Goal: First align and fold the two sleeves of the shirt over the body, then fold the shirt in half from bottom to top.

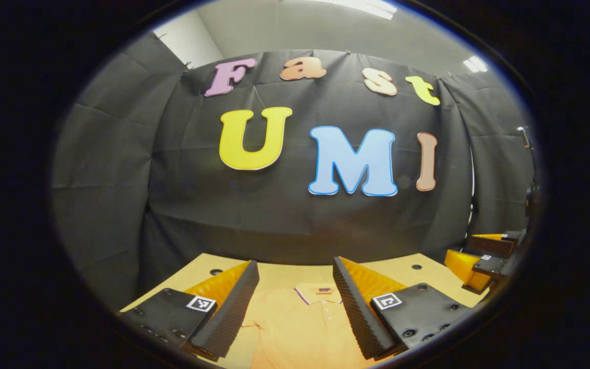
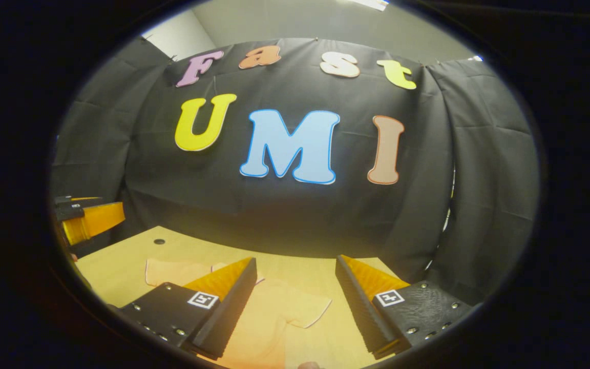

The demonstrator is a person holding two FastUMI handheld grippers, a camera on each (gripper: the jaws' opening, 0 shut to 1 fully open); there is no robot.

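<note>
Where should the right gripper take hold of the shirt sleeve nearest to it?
Probably at the sleeve's outer cuff edge, coming from above on the outer side: it lies flat, spread away from the shirt, between the right gripper's open fingers.

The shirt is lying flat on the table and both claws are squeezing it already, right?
Not quite. The shirt is lying flat on the table, but neither claw is squeezing it. The left gripper view shows the left claw wide open above the shirt, and the right gripper view shows the right claw open too.
</note>
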